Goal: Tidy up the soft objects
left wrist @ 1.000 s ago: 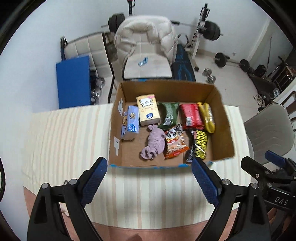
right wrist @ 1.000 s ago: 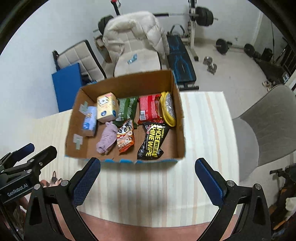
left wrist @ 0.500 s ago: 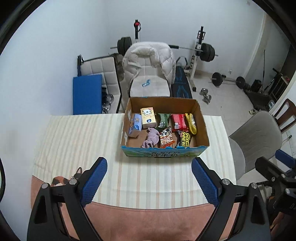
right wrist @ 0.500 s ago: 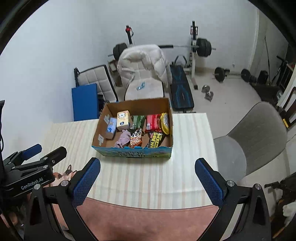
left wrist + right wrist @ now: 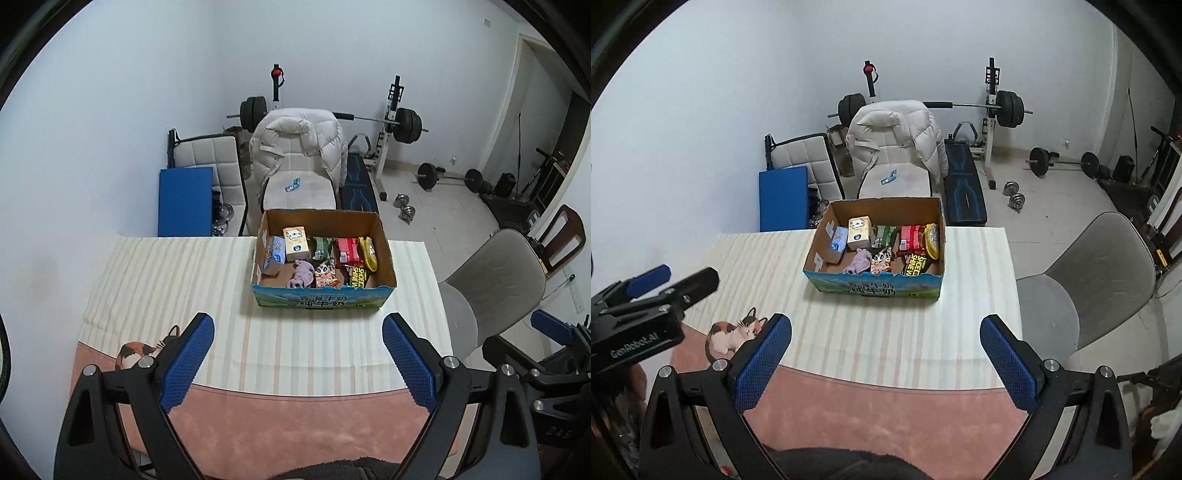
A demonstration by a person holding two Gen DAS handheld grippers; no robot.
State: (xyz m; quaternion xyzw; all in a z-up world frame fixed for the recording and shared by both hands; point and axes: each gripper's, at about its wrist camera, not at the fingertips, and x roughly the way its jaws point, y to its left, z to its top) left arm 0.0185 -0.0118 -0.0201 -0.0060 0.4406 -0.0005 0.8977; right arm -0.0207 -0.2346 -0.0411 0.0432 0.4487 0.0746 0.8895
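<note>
While both grippers were right over the cardboard box [image 5: 321, 295] 1.0 s ago, they now sit well back and high, past the table's near edge; whole table [image 5: 166, 280] in view in both cams. Pull-back ran through all three time steps, so this reads as a retreat, not an approach.

Left gripper [image 5: 297, 362]: jaws spread wide, nothing between the pads. Right gripper [image 5: 884, 360]: same, spread wide, empty.

Box stands toward the far right corner of the table, far wall about at the far edge. Contents unchanged vs 1.0 s ago: purple soft cloth [image 5: 300, 278] lies crumpled near the box's near wall, left of centre, touching the panda snack bag [image 5: 327, 273]. Behind it, tissue box [image 5: 295, 243] upright, blue carton [image 5: 275, 254] against left wall. Red packet [image 5: 347, 249], yellow pack [image 5: 369, 253], black "shoe shine" packet [image 5: 357, 277] on right side.

Judgement: items all inside box, arranged in rows, nothing loose on the striped cloth. Both grippers empty + withdrawn → sorting looks finished or at a pause. If more remains, purple cloth is the likely candidate; limp, would need a pinch at a fold.
</note>
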